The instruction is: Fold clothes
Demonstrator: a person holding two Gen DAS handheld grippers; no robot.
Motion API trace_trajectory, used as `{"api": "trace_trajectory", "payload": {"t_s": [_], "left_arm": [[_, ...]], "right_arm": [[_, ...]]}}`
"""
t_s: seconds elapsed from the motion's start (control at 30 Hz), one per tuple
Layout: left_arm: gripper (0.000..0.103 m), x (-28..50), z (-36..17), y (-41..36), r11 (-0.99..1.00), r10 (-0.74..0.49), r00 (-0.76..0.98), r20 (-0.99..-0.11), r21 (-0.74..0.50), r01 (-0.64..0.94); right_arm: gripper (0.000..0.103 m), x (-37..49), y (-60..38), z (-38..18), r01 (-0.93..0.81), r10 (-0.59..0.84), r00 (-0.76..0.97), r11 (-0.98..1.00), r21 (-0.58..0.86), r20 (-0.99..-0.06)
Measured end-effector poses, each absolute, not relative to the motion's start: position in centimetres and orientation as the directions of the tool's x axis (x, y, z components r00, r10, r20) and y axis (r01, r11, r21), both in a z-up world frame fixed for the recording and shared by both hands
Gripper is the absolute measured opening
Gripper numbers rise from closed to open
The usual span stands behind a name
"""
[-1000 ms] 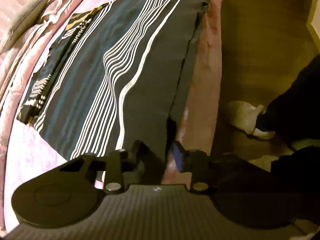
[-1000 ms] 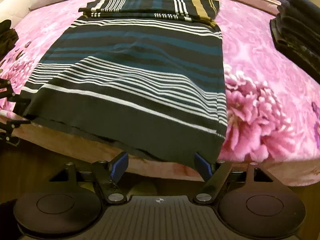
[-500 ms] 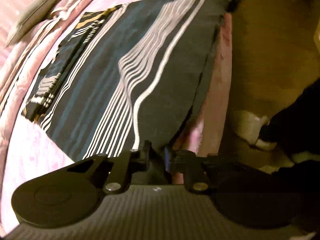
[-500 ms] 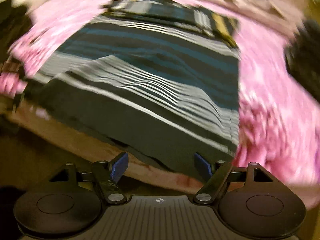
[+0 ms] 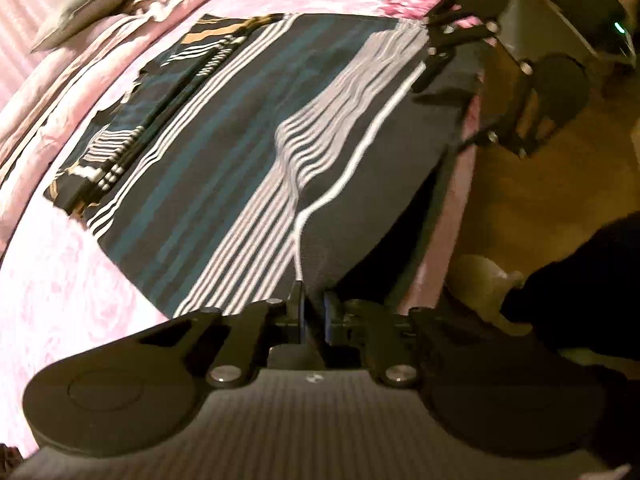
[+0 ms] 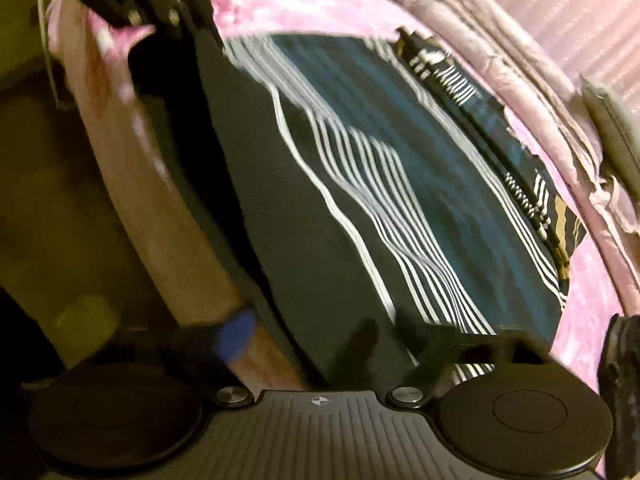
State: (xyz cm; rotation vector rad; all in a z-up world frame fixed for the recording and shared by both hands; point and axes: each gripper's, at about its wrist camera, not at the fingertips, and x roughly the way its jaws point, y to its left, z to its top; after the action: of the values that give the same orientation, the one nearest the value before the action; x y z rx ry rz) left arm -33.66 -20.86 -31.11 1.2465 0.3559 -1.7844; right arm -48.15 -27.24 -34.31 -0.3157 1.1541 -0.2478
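My left gripper (image 5: 313,317) is matte black plastic, its ribbed grey housing flanked by two round discs, with silver screws at the finger pivots and blue pads on the inner faces. My right gripper (image 6: 332,340) matches it: black linkages, blue pad, silver screws, a small crosshair mark on the ribbed body. A dark trouser leg (image 5: 576,264) shows beside it.

Dim, warm yellowish light, heavy fisheye bending at edges, right view motion-blurred.
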Motion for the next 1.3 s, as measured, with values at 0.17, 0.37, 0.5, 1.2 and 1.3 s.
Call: {"api": "trace_trajectory", "payload": {"t_s": [0.17,0.37,0.5,1.2,1.3], "left_arm": [[0.034,-35.3,-32.2,-19.2,-0.600,-0.504,-0.069,-0.861,0.291,0.745],[0.051,-36.9,-33.7,-18.8,-0.611,-0.518,-0.048,-0.854,0.331,0.719],[0.058,-37.8,-34.5,-19.2,-0.596,-0.543,-0.007,-0.840,0.379,0.708],[0.002,-32.3,-26.3,-23.3,-0.416,-0.552,-0.067,-0.831,0.205,0.886],[0.002,-32.4,-26.3,-23.1,-0.438,-0.545,-0.064,-0.836,0.220,0.872]], "right_arm": [[0.005,-49.2,-27.7,-33.3,0.050,-0.298,0.371,0.952,-0.301,-0.880],[0.004,-48.4,-29.0,-30.8,0.101,-0.277,0.393,0.961,-0.258,-0.877],[0.004,-48.2,-29.7,-28.8,0.126,-0.270,0.411,0.963,-0.239,-0.871],[0.061,-50.1,-28.0,-33.4,0.102,-0.467,0.427,0.875,-0.473,-0.774],[0.061,-50.6,-28.3,-34.6,0.113,-0.524,0.405,0.842,-0.528,-0.749]]}}
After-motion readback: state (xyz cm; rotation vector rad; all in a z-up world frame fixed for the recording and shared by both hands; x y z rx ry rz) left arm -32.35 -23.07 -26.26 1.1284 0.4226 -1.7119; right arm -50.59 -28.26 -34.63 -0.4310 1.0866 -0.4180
